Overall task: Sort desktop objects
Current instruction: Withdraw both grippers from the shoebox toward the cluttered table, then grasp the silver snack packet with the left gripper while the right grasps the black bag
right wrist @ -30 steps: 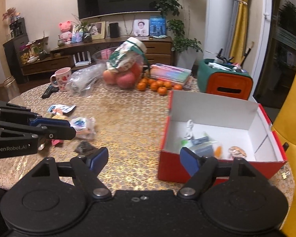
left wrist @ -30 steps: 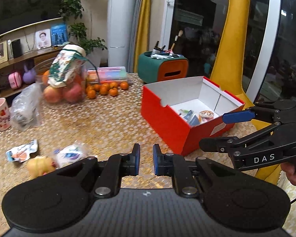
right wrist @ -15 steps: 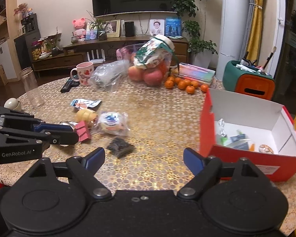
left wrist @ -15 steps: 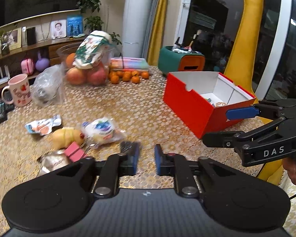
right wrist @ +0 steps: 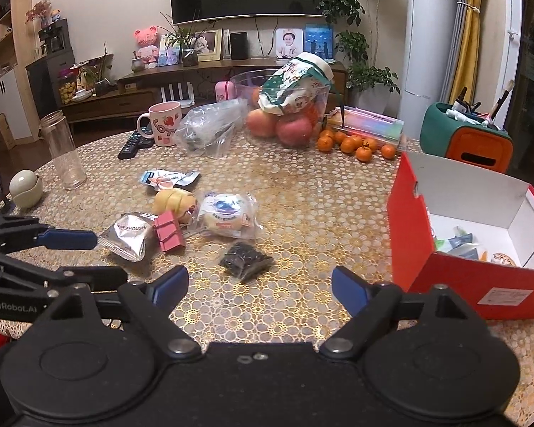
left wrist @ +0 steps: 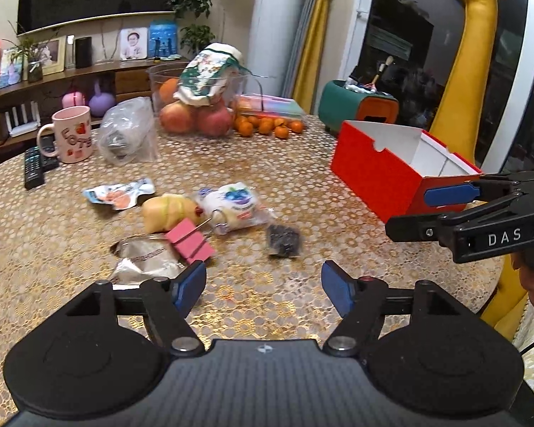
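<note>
A: Which item lies next in line, and where is it relative to the tongs?

B: The small dark packet (right wrist: pixel 245 259) lies flat on the surface (right wrist: pixel 302 192), just beyond the right tongs (right wrist: pixel 260 284) and centred between their tips; its long axis runs diagonally, near-left to far-right. In the left view it sits ahead and slightly right of centre of the left tongs (left wrist: pixel 263 284). The right hand appears the nearer.

A: State of the tongs?

B: Both stand wide apart and hold nothing. The left pair have just been opening, the right pair spreading a little further; nothing lies between either.

A: Surroundings?

B: Left of the packet: a pink binder clip (right wrist: pixel 168 232), a silver foil pouch (right wrist: pixel 126 236), a wrapped bun (right wrist: pixel 224 215) and a yellow toy (right wrist: pixel 172 201). The red box (right wrist: pixel 455 277), already holding some items, stands to the right.

A: Obstructions?

B: None on the direct approach, judging by the bare surface around the packet; the left tongs hover close over the foil pouch, so crossing paths seems the main risk.
</note>
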Tool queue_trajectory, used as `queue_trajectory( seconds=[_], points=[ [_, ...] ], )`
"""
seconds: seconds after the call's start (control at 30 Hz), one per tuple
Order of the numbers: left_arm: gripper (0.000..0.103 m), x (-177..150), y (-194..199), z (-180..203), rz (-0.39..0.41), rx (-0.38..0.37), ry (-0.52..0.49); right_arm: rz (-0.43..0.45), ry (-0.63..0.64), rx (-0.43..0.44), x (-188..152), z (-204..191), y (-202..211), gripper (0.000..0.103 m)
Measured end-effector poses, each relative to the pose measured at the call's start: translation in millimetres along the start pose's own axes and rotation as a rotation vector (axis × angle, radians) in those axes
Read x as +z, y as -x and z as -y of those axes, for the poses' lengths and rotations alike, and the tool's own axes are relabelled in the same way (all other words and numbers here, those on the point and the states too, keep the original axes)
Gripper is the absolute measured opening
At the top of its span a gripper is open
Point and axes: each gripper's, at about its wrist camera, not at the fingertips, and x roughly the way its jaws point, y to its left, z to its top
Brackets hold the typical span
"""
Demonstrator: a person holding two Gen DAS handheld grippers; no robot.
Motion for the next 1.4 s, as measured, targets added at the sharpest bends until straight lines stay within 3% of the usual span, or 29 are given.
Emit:
queue_trajectory(
  seconds=[0.23, 0.33, 0.53, 0.67, 1.03, 1.4],
  points=[
    [0.073, -17, 2, -17, 0.004, 0.030, 0.010, -0.009, 0.004, -0.013, -4, -10, -12, 0.088],
    [0.084, -25, -1, -22, -0.002, 0.041, 0.004, -0.011, 0.020, -0.018, -6, -15, -17, 0.089],
    [0.085, -33, -15, -34, -0.013, 0.069, 0.007, -0.001, 0.078, -0.038, -10, -27, -32, 0.091],
    [0.101, -29, -29, -46, -0.016, 0.086, 0.028, -0.009, 0.071, -0.035, -9, -28, -49, 0.091],
    [0.101, -7, -74, -77, -0.042, 0.153, 0.021, -0.021, 0.034, -0.032, 2, -24, -93, 0.092],
    [0.101, -6, -109, -84, -0.091, 0.193, 0.006, -0.053, -0.044, -0.050, 11, -19, -133, 0.092]
  ],
)
